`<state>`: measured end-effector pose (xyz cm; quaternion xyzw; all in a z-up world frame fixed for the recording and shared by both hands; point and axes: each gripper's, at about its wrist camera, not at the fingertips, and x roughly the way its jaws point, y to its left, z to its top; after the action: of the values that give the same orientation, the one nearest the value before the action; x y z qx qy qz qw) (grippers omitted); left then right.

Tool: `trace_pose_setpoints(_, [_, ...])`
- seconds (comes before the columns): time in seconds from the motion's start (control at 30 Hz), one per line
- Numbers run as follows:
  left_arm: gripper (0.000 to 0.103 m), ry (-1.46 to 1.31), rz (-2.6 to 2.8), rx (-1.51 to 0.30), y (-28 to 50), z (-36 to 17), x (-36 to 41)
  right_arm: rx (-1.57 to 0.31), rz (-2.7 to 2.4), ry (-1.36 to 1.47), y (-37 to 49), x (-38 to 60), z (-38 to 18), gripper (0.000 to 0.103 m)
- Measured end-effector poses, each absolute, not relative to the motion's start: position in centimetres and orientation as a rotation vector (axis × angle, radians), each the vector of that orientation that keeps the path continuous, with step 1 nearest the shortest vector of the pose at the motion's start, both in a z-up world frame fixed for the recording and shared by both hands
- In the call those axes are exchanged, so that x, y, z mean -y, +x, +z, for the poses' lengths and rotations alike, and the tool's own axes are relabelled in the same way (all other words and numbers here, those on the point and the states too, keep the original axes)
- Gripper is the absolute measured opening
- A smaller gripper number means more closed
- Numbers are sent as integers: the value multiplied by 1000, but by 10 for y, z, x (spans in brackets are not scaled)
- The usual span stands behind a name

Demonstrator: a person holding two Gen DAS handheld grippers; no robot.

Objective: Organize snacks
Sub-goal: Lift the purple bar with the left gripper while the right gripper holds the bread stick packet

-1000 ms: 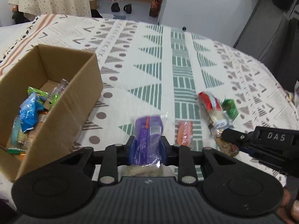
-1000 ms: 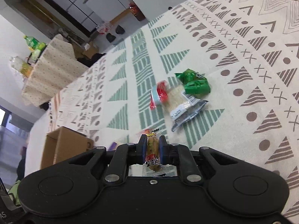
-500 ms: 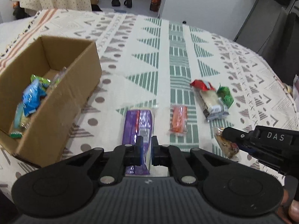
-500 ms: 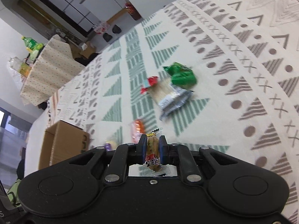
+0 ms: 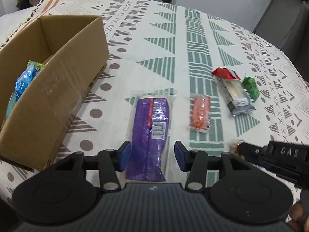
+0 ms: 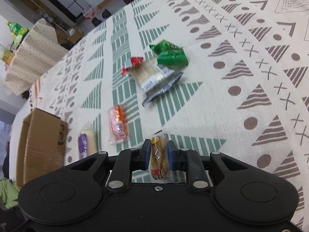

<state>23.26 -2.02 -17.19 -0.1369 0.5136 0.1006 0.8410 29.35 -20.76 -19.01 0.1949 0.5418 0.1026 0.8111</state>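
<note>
Left gripper (image 5: 152,155): your blue pads stand spread apart on either side of the purple snack pack (image 5: 151,133), gripping nothing.
Purple snack pack: lies flat on the patterned cloth of the bench (image 5: 154,44), barcode up, near end between your left pads, just beside the cardboard box (image 5: 58,89).
Right gripper (image 6: 158,155): clenched on a small clear packet of brown snack (image 6: 158,158), held just above the cloth.
Cardboard box: open at the left, with blue and green packets (image 5: 25,79) inside.
Orange packet (image 5: 200,114): flat on the cloth, right of the purple pack and apart from it.
Red-topped cracker pack (image 5: 232,91): farther right, touching a green packet (image 5: 250,87) at its side.
</note>
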Motion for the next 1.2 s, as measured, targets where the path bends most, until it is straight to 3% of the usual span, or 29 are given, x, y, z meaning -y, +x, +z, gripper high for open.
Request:
trace_pose_setpoints(0.4, [47,-280,221,-1104,236,-189,17,-1179,225,274,281,190,-192,24])
trace_pose_setpoints(0.6, [32,-290,230,-1082,233,-184,13,-1144,234,221,277,187,-188,17])
trace_pose_setpoints(1.2, [31,-292,224,-931,211,-106,3,-950,409,381,271,182,-131,17])
